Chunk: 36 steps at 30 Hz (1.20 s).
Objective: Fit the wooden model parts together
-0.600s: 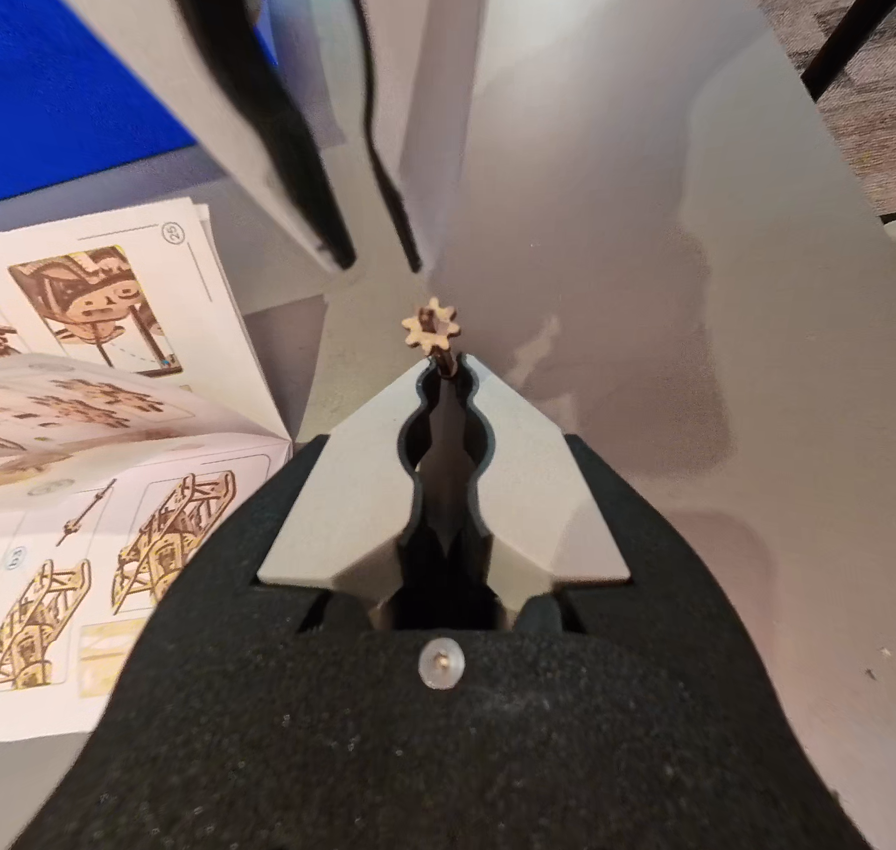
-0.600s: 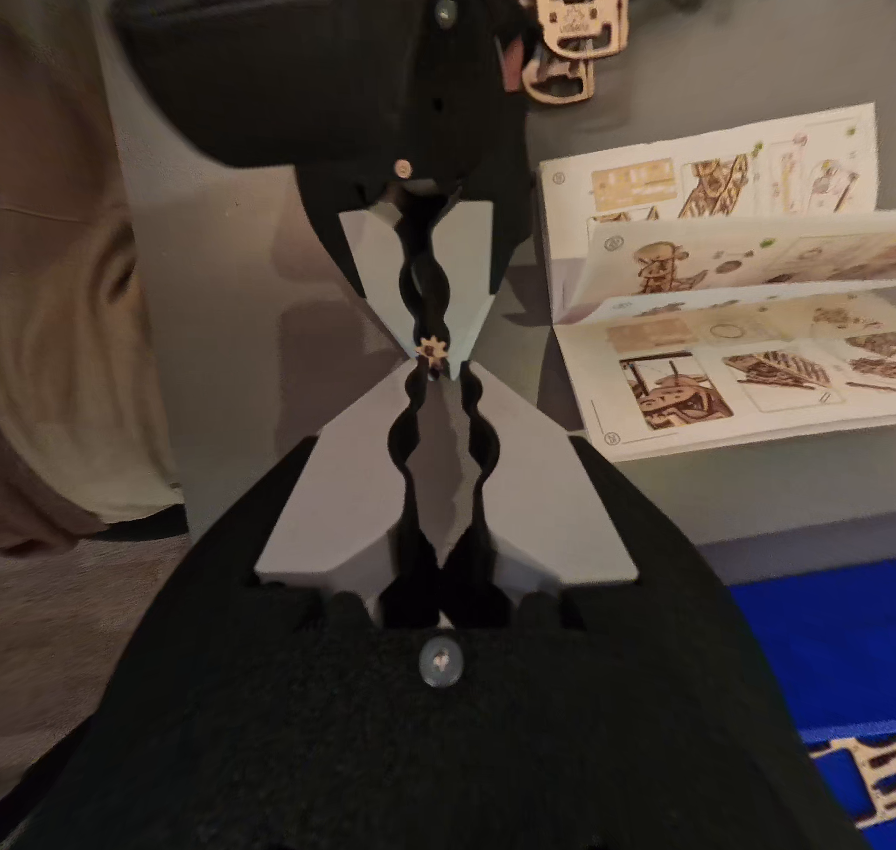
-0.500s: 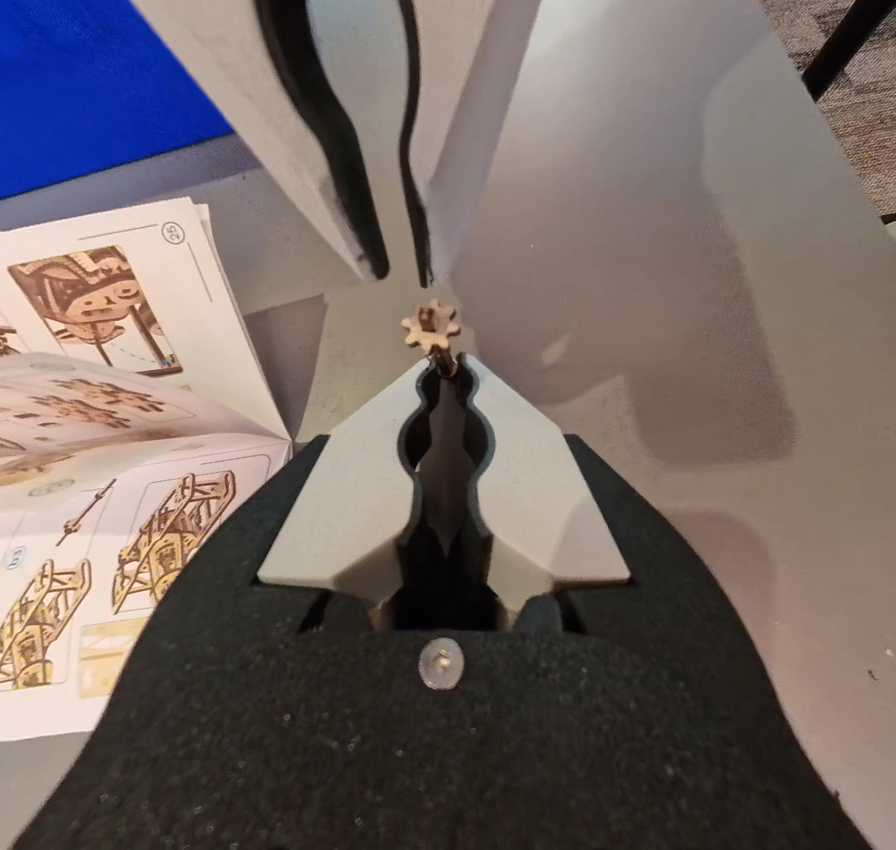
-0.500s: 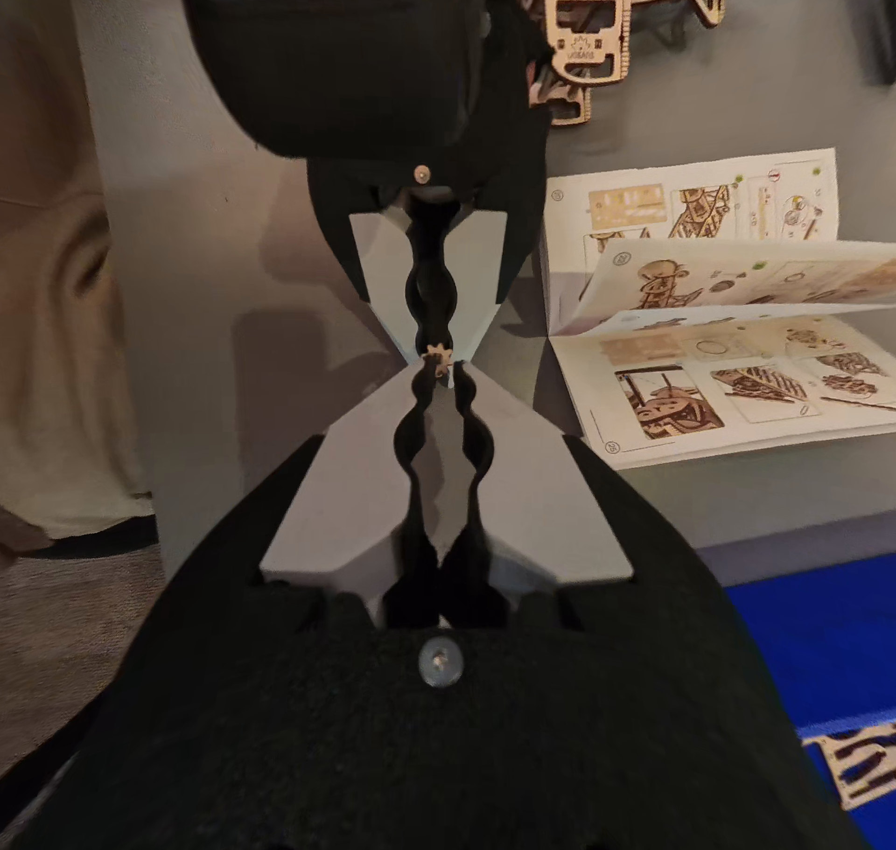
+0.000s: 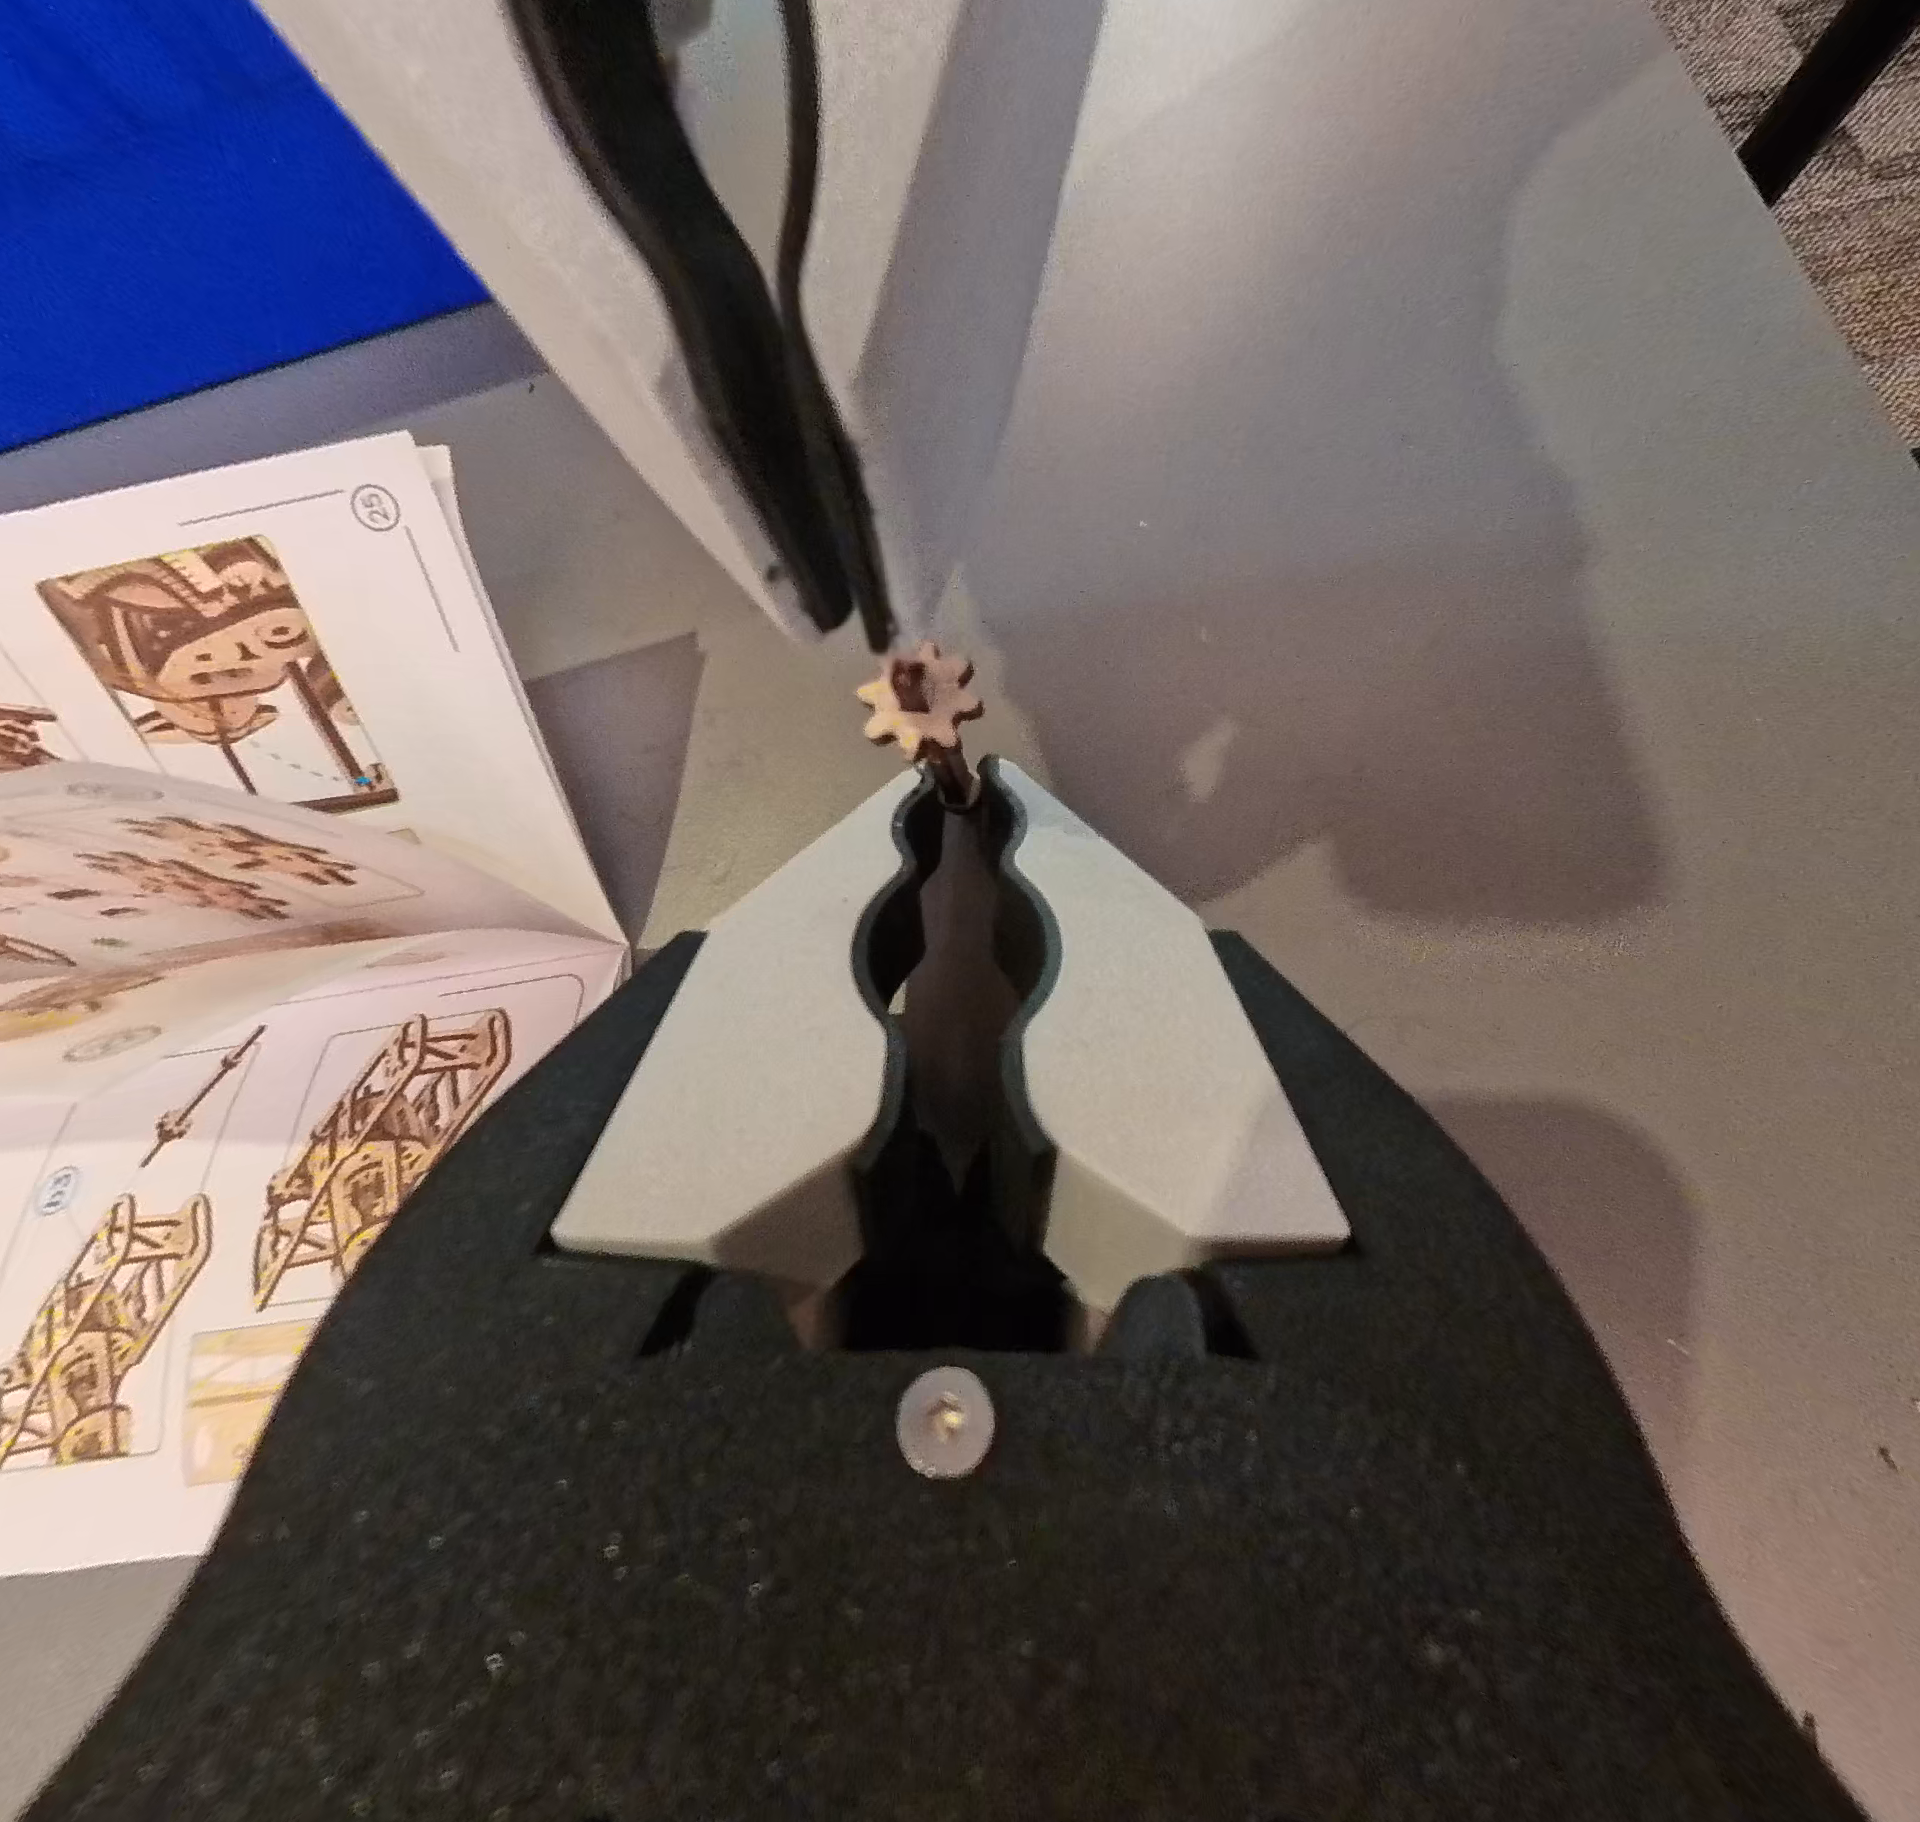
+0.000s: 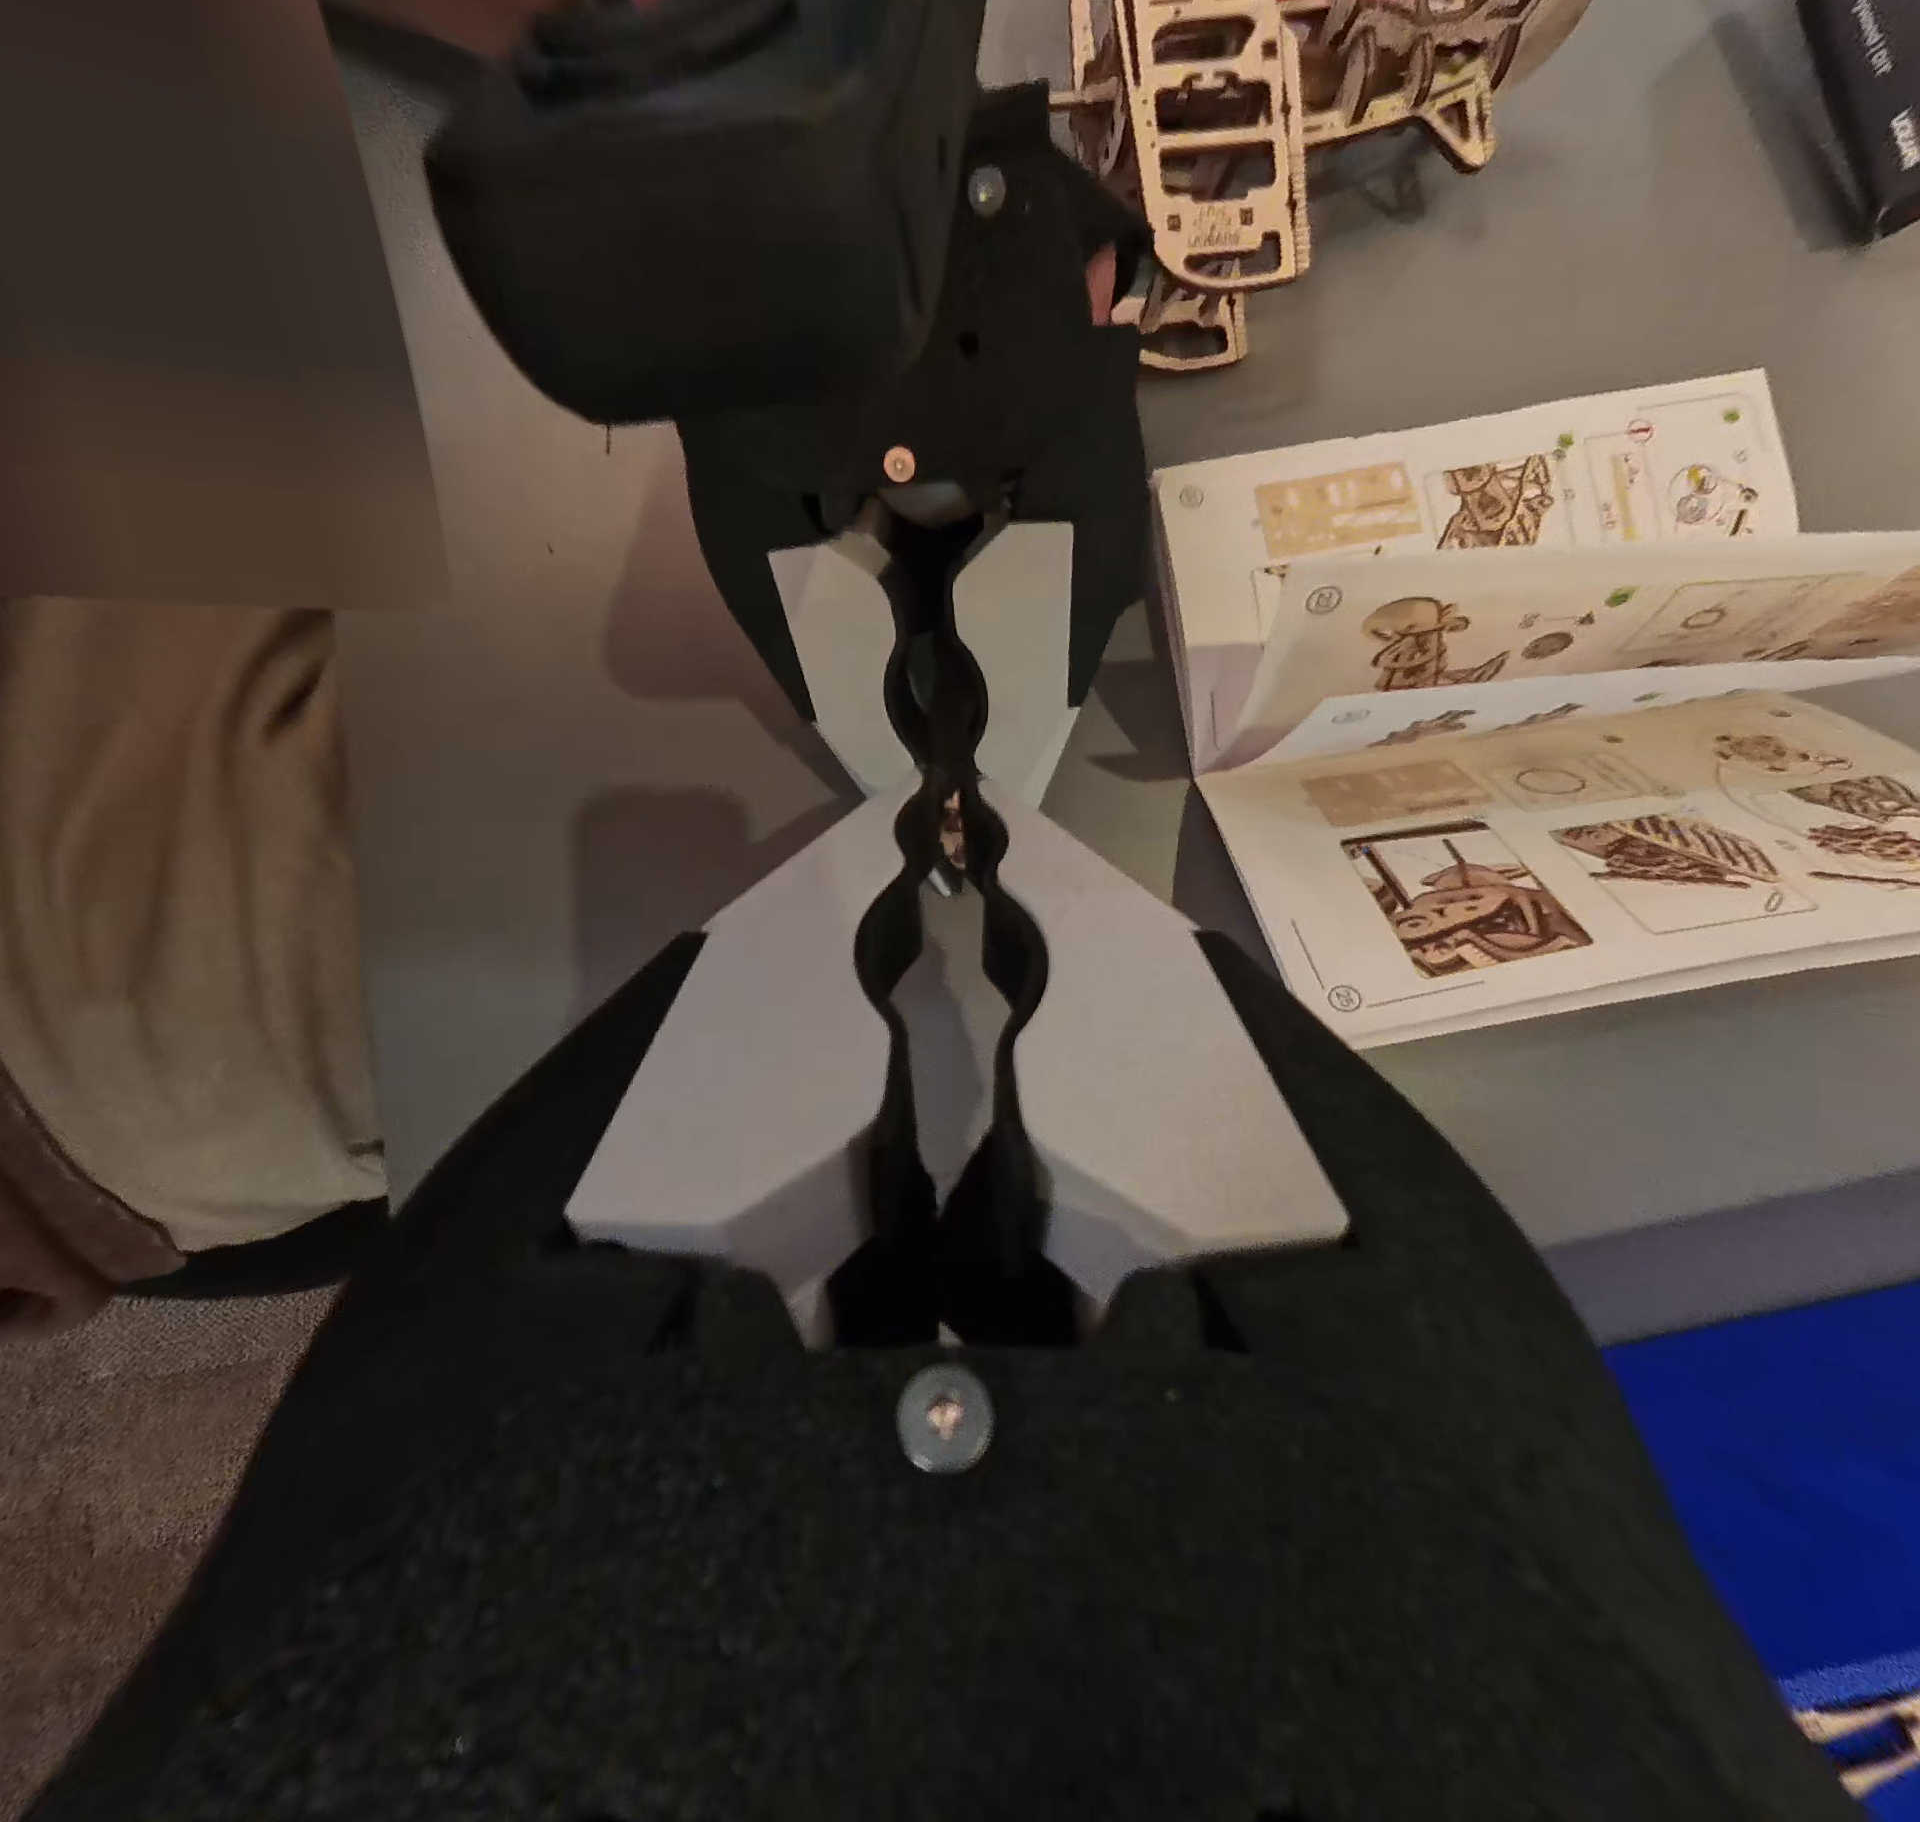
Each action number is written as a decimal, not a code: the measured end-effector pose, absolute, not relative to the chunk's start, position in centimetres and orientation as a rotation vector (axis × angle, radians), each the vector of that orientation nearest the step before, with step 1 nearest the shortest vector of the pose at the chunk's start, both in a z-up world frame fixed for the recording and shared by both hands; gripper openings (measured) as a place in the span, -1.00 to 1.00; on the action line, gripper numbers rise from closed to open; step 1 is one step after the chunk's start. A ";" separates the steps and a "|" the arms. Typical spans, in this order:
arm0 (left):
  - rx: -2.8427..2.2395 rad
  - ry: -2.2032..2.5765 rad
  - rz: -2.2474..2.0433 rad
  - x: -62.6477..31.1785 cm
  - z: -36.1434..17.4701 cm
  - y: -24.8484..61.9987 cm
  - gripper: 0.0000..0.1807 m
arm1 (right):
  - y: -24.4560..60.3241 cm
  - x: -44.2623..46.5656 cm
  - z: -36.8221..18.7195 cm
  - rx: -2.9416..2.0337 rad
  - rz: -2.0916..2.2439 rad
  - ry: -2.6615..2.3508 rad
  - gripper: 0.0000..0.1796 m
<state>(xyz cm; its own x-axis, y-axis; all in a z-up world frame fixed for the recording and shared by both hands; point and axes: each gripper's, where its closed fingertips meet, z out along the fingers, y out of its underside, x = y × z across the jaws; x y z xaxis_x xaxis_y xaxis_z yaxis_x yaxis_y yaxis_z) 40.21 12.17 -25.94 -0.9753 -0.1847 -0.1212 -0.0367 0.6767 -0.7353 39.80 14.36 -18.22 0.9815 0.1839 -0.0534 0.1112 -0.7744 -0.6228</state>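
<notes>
My left gripper (image 5: 951, 785) is shut on a thin dark wooden axle (image 5: 948, 773) that carries a small light wooden gear (image 5: 914, 707) at its free end. It holds the axle above the grey table (image 5: 1403, 629). My right gripper (image 5: 868, 624) comes in from the far side, tip to tip with the left one. Its jaws stand shut, with the tips right at the gear. In the right wrist view the gear (image 6: 951, 832) shows in the narrow slit just behind the right gripper's (image 6: 948, 804) tips. Whether the tips pinch the gear is hidden.
An open instruction booklet (image 5: 260, 837) lies on the table beside the grippers; it also shows in the right wrist view (image 6: 1558, 785). A part-built wooden model (image 6: 1247, 110) and a black box (image 6: 1860, 58) stand behind it. A blue mat (image 6: 1766, 1409) and a person's clothing (image 6: 156, 889) lie at the edges. Tip to tip, the grippers are about 8 centimetres apart. The part-built wooden model (image 6: 1247, 110) is about 20 centimetres from both grippers' fingertips.
The right gripper has moved closer until its tips meet the gear, and the slit between its jaws has narrowed. The left gripper has stayed still with the axle.
</notes>
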 end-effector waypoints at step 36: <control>-0.187 2.712 -1.184 40.2 -25.9 12.2 -0.95 | 14.8 40.0 -18.6 -2.037 0.097 -0.095 -0.95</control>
<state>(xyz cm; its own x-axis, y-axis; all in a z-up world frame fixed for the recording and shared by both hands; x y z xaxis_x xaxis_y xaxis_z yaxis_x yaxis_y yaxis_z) 40.17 12.20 -25.91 -0.9765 -0.1848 -0.1107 -0.0444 0.6758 -0.7357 39.95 14.77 -18.62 0.9936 0.1100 -0.0273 0.0254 -0.4504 -0.8925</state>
